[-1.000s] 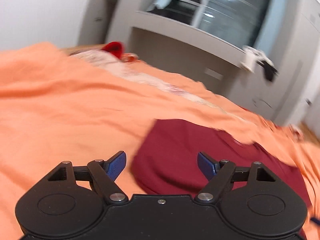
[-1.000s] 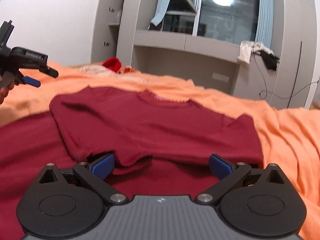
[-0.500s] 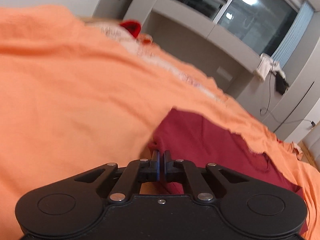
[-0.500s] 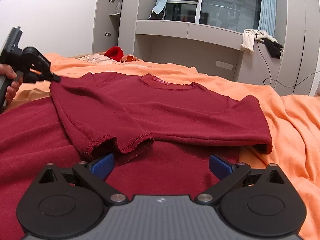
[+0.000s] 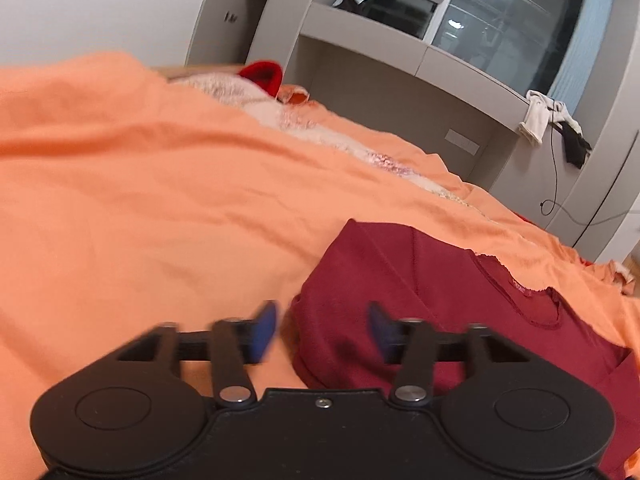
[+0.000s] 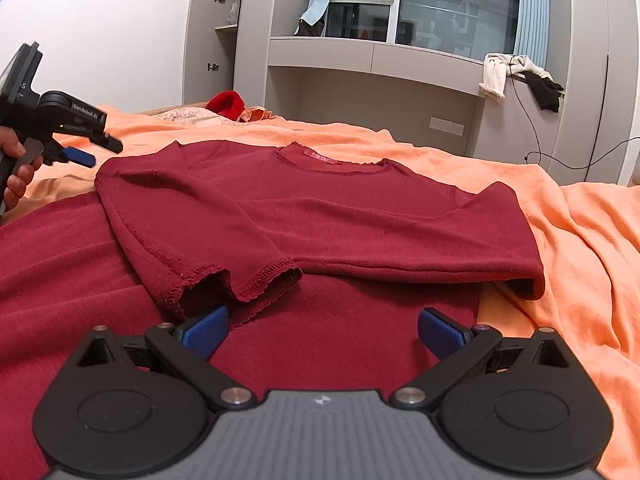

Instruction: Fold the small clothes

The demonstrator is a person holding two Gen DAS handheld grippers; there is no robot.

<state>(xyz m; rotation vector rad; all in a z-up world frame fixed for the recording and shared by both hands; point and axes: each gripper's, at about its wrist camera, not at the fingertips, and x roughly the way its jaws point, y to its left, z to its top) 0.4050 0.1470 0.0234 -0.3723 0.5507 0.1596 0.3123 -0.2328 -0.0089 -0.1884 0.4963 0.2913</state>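
Observation:
A dark red knit top lies flat on the orange bed sheet, neckline away from me, its left sleeve folded across the front with the cuff near my right gripper. More dark red cloth spreads under it toward me. My right gripper hovers open just above that cloth, holding nothing. My left gripper is opening, blurred, at the top's folded left shoulder; the edge lies below the parted pads, unpinched. From the right wrist, the left gripper sits just left of that shoulder, held by a hand.
A bright red item and pale patterned bedding lie at the far end of the bed. Behind stand a grey cabinet, a window ledge with clothes draped on it, and a hanging cable.
The left gripper went from open to shut at the top's left shoulder, and now its jaws stand apart again, slightly back from the edge. The right gripper stayed put.

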